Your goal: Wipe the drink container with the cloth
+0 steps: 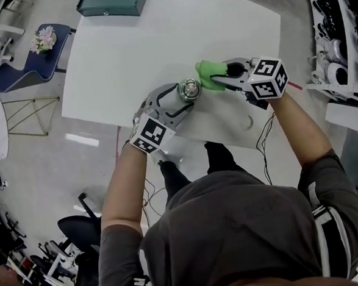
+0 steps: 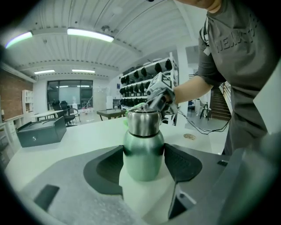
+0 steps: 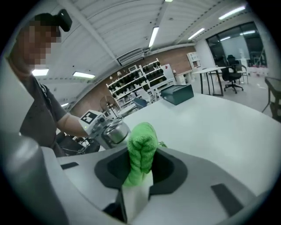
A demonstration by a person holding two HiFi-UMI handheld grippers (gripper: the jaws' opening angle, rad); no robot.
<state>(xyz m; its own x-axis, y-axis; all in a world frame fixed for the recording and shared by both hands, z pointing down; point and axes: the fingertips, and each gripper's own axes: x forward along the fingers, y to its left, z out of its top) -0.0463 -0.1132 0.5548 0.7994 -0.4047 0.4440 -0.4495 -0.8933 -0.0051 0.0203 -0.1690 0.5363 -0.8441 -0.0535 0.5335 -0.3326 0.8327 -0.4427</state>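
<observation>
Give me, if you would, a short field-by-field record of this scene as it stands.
drink container: green body, steel top, upright, at the near edge of the white table
left gripper: shut on the drink container's body
cloth: green, bunched
right gripper: shut on the cloth, held beside the container's top; contact cannot be told
teal box: at the table's far edge
</observation>
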